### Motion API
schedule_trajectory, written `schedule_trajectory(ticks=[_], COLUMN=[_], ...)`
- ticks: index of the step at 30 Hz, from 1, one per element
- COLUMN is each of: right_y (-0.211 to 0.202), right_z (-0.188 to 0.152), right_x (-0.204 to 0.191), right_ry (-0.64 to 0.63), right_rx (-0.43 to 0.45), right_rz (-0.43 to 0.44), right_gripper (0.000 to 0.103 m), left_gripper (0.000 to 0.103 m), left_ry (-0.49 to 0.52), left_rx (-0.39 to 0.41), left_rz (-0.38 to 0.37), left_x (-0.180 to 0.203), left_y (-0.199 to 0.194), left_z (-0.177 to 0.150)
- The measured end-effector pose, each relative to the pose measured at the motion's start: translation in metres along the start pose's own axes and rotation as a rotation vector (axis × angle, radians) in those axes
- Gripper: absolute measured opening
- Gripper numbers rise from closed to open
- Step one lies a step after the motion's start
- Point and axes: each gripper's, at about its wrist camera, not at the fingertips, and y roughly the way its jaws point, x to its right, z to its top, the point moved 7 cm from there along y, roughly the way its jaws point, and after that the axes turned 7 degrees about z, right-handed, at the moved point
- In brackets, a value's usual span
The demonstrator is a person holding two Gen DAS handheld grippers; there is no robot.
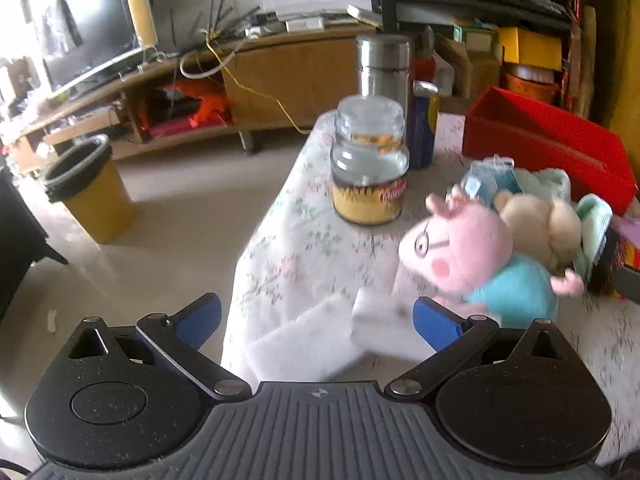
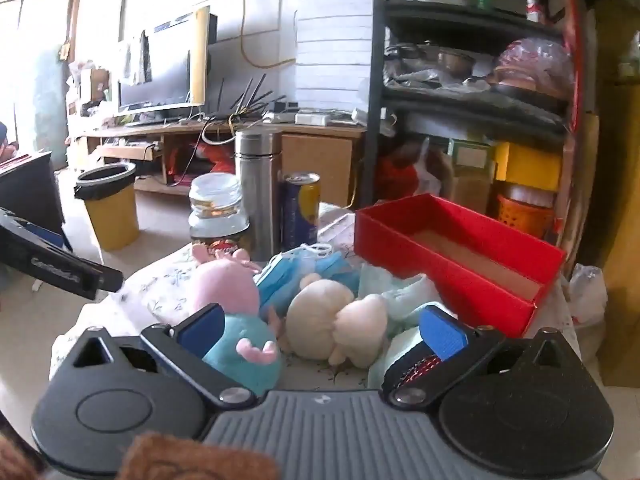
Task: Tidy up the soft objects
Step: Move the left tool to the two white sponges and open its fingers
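Note:
A pink pig plush (image 1: 472,256) in a teal shirt lies on the flowered tablecloth (image 1: 304,240), with a cream plush (image 1: 540,224) and a pack of blue face masks (image 1: 488,180) behind it. White sponges (image 1: 320,340) lie at the table's near corner, between the wide-apart fingers of my left gripper (image 1: 316,320), which is open and holds nothing. My right gripper (image 2: 320,328) is open too, hovering over the pig plush (image 2: 236,320) and cream plush (image 2: 332,324). A pale green cloth (image 2: 404,296) lies beside the empty red box (image 2: 460,248).
A glass jar (image 1: 370,164), a steel flask (image 1: 384,68) and a blue-yellow can (image 1: 422,128) stand at the table's far end. A yellow bin (image 1: 90,192) stands on the floor at left. The left gripper's body (image 2: 60,264) shows in the right wrist view. Shelves stand behind.

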Motion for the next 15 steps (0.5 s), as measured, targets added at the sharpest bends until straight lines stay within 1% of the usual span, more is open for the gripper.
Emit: schedule_trajectory(ticks=[2,4,6,7,9,10,11,13,14,15], right_y=[-0.002,-0.004,-0.004,-0.003,-0.004,-0.005,-0.004,-0.003,-0.001,0.002], right_z=[0.001,-0.001,-0.004,-0.005,-0.004,-0.002,0.0,0.002,0.004,0.004], right_x=[0.0,-0.001,-0.001,-0.002,-0.006,-0.011,-0.016,-0.025,-0.03,-0.033], right_ry=[0.033,0.064,0.083,0.078,0.059,0.034,0.003,-0.045,-0.063,-0.077], right_rx=[-0.021,-0.038,-0.048,-0.059,-0.051,-0.043,-0.039,-0.029,-0.029,-0.031], right_rz=[0.036,0.049,0.048,0.049,0.045,0.056,0.069,0.089,0.099,0.11], right_gripper=[0.079,0.079,0.079,0.079,0.079,0.079,0.079,0.079,0.079,0.079], left_gripper=[0.097,0.097,0.097,0.097,0.097,0.097,0.097,0.097,0.097,0.097], left_ry=[-0.006,0.002,0.079,0.128,0.188,0.201,0.194,0.194,0.2,0.217], left_rx=[-0.046,-0.045,-0.027,-0.011,0.003,-0.01,-0.026,-0.058,-0.059,-0.063], left_rz=[-0.033,-0.077,-0.094,-0.083,-0.072,-0.078,-0.088,-0.16,-0.17,-0.163], left_x=[-0.001,0.004,0.012,0.014,0.011,0.008,0.005,0.001,0.0,-0.003], left_y=[0.001,0.0,0.001,0.003,0.007,0.013,0.017,0.025,0.028,0.033], left_z=[-0.006,-0.007,-0.007,-0.01,-0.014,-0.016,-0.018,-0.018,-0.02,-0.021])
